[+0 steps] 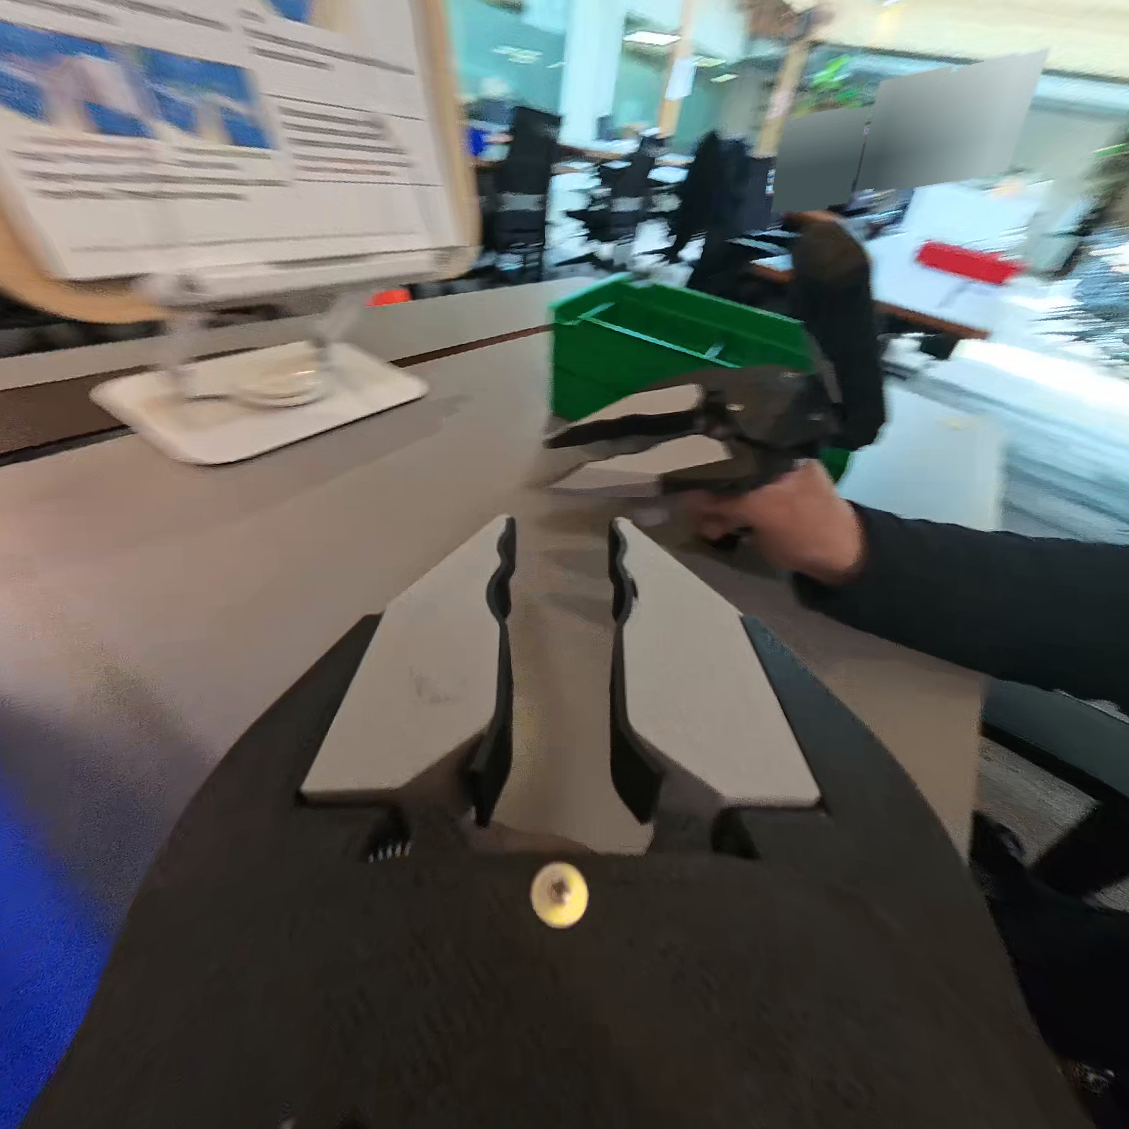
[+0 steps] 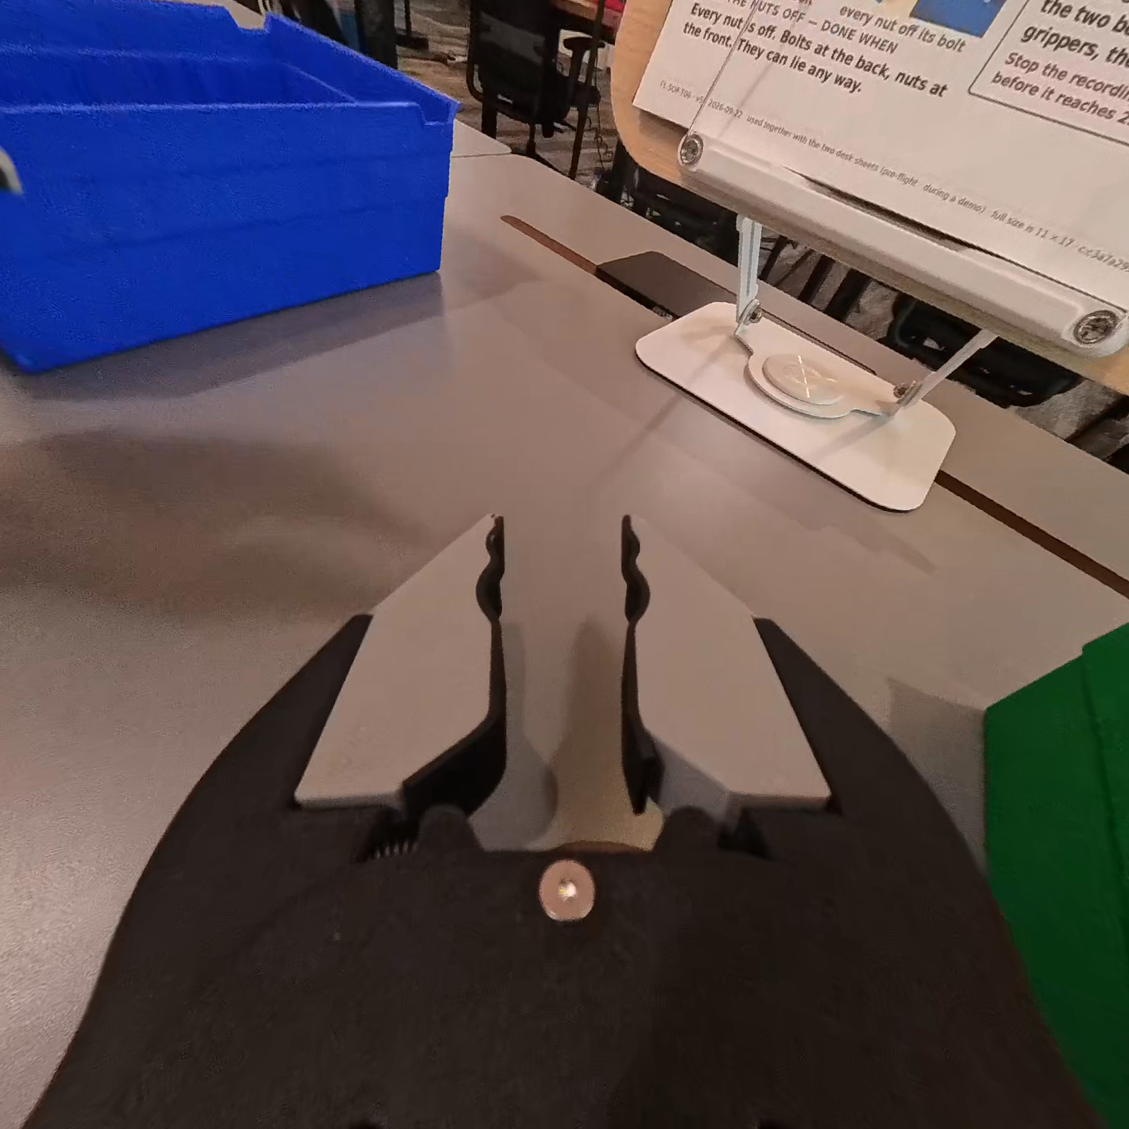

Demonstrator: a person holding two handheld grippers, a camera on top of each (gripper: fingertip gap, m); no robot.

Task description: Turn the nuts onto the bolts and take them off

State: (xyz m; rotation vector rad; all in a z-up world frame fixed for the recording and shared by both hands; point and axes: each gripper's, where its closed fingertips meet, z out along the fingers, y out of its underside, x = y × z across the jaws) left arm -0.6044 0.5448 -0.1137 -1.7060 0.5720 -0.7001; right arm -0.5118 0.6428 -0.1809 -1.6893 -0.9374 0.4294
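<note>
No nut or bolt shows in either view. My left gripper [image 1: 562, 531] is open and empty, held over the grey table [image 1: 305, 550]. My right gripper [image 2: 562, 531] is open and empty too, over the same table [image 2: 366, 458]. It also shows in the left wrist view [image 1: 550, 461], held by a hand [image 1: 788, 525] in front of a green bin [image 1: 666, 342]. A blue bin [image 2: 201, 201] stands at the far left in the right wrist view; what it holds is hidden. The green bin's wall [image 2: 1063, 855] shows at the right edge there.
A white stand [image 2: 794, 403] with an instruction sheet [image 2: 886, 91] on a tilted board stands at the back of the table; it also shows in the left wrist view [image 1: 256, 409]. A dark sleeve [image 1: 1008, 611] reaches in from the right. Office chairs [image 1: 611, 195] stand beyond the table. The gap from one gripper's tips to the other's is roughly 15 cm.
</note>
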